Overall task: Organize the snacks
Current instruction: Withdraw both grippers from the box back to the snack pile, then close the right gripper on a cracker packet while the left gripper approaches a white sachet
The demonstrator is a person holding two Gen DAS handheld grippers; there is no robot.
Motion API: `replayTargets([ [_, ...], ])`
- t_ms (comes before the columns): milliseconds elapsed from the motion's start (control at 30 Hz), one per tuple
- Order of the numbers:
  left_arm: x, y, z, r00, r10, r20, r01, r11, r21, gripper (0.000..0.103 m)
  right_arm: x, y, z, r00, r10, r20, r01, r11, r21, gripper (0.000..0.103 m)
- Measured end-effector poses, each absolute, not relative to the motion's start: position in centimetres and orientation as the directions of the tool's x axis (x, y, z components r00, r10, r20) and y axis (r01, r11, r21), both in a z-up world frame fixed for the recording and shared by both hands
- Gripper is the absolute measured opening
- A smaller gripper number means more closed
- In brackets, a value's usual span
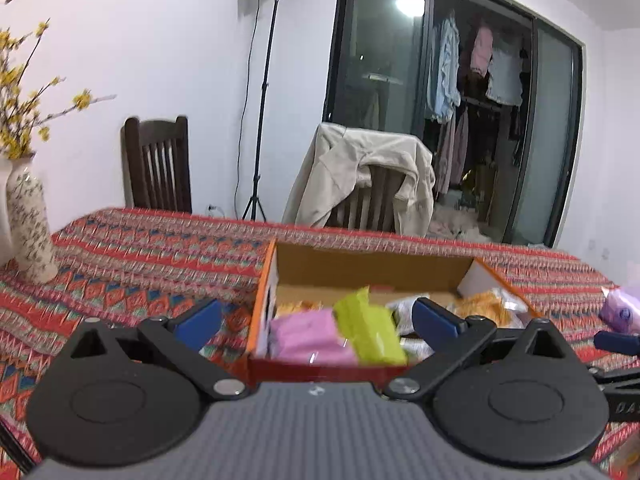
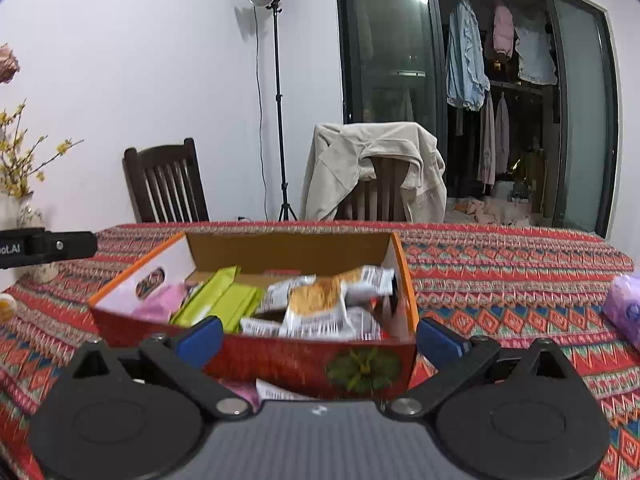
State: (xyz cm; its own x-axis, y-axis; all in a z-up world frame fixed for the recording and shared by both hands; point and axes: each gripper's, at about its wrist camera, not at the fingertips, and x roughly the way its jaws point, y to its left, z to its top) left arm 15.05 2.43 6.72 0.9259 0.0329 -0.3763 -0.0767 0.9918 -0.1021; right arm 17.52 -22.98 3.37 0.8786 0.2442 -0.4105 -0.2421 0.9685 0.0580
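Note:
An open cardboard box [image 1: 372, 268] with orange-red walls stands on the patterned tablecloth; it also shows in the right wrist view [image 2: 280, 360]. Inside lie a pink packet [image 1: 312, 336], a green packet [image 1: 372, 328] and white-and-orange snack bags [image 2: 320, 308]. The pink packet [image 2: 160, 300] and the green packet [image 2: 224, 300] sit at the box's left in the right wrist view. My left gripper [image 1: 318, 320] is open and empty, just above the box's near left part. My right gripper [image 2: 318, 338] is open and empty at the box's near wall. A packet [image 2: 276, 390] lies on the cloth under it.
A purple packet [image 2: 624, 312] lies on the cloth at the right, also in the left wrist view [image 1: 620, 308]. A vase with yellow flowers [image 1: 30, 224] stands at the left. Two wooden chairs, one draped with a beige jacket [image 2: 376, 164], stand behind the table. A light stand [image 2: 276, 100] is by the wall.

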Motion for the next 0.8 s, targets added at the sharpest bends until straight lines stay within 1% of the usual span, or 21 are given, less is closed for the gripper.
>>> replayTargets([
  [133, 13.1, 3.5, 5.0, 0.910, 0.016, -0.414, -0.077, 0.988, -0.133, 0.103, 15.8, -23.2, 2.2, 0.861, 0.259, -0.438, -0.254, 0.965, 0.070, 0.103],
  [233, 11.9, 4.2, 3.9, 0.900, 0.022, -0.435, -0.088, 0.987, -0.133, 0.103, 14.9, -23.3, 1.1, 0.848, 0.258, -0.464, -0.251, 0.965, 0.078, 0.103],
  [467, 10.4, 4.7, 1.2, 0.898, 0.037, -0.438, -0.102, 0.987, -0.127, 0.103, 13.2, -23.5, -1.0, 0.818, 0.256, -0.516, -0.242, 0.966, 0.096, 0.103],
  [533, 10.4, 4.8, 1.0, 0.896, 0.039, -0.443, -0.105, 0.986, -0.126, 0.103, 13.2, -23.4, -1.3, 0.814, 0.247, -0.526, -0.236, 0.968, 0.088, 0.103],
  [667, 10.1, 4.9, 0.8, 0.906, 0.035, -0.422, -0.099, 0.986, -0.132, 0.103, 13.3, -23.2, -1.3, 0.812, 0.242, -0.531, -0.234, 0.969, 0.084, 0.103],
  [800, 10.3, 5.3, 0.5, 0.901, 0.026, -0.434, -0.105, 0.981, -0.161, 0.103, 13.9, -22.9, -1.5, 0.809, 0.234, -0.539, -0.228, 0.970, 0.079, 0.103],
])
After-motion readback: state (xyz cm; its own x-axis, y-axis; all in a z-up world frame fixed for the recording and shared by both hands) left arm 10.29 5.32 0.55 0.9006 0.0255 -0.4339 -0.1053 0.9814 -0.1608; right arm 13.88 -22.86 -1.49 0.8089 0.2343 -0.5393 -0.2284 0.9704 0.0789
